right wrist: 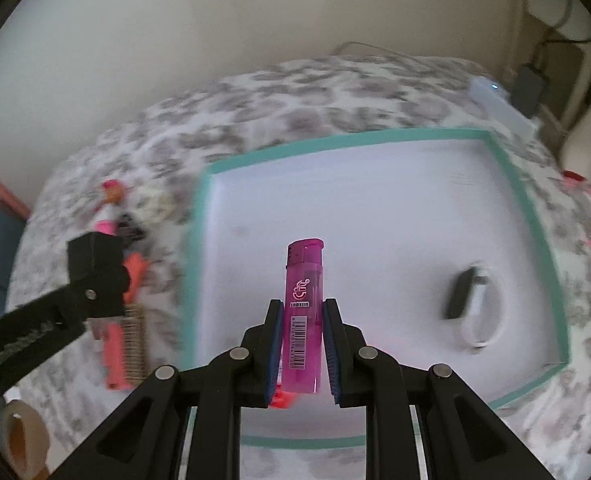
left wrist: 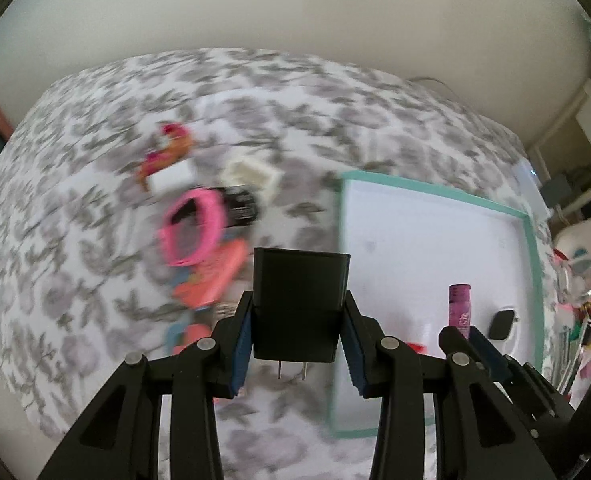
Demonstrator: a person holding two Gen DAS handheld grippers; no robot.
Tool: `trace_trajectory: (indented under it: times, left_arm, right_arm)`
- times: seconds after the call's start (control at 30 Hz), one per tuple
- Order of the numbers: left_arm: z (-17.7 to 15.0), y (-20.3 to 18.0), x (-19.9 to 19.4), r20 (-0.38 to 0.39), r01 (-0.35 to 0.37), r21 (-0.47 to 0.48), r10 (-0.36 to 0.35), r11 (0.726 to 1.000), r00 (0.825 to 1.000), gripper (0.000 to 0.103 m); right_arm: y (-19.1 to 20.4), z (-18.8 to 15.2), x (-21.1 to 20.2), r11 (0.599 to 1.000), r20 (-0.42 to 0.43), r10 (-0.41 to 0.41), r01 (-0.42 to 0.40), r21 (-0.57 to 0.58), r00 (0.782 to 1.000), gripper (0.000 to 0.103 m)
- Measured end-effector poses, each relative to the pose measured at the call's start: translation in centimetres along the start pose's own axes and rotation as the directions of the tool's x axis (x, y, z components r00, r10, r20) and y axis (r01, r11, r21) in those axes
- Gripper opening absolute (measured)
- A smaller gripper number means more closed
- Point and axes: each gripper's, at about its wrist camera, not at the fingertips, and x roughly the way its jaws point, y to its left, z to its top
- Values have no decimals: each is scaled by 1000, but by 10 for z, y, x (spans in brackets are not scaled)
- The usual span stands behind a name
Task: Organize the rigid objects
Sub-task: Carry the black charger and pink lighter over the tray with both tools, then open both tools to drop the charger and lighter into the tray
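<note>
My left gripper is shut on a black plug adapter, prongs toward the camera, held above the patterned cloth just left of the white tray with a teal rim. My right gripper is shut on a pink lighter, upright above the tray. The lighter also shows in the left wrist view, and the adapter in the right wrist view. A small black object with a white loop lies in the tray.
A pile of loose items lies on the cloth left of the tray: a pink band, an orange-pink comb, a white block, a black item. A tape roll sits at the near left. Clutter stands at the far right.
</note>
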Motion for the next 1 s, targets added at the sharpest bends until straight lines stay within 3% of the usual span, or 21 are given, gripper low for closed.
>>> trace_trajectory:
  times: [0.33,1.0]
  left_arm:
    - [-1,-48,30,-14,49,79,-48,996,999,42]
    - [-11,-56,50,-58,60,103,-55,993,997,42]
  right_arm:
    - [-34,-1,7,996,-26,-68,69,48,997,21]
    - [-37,-4,14,996,-70,-73,77,45,995,21]
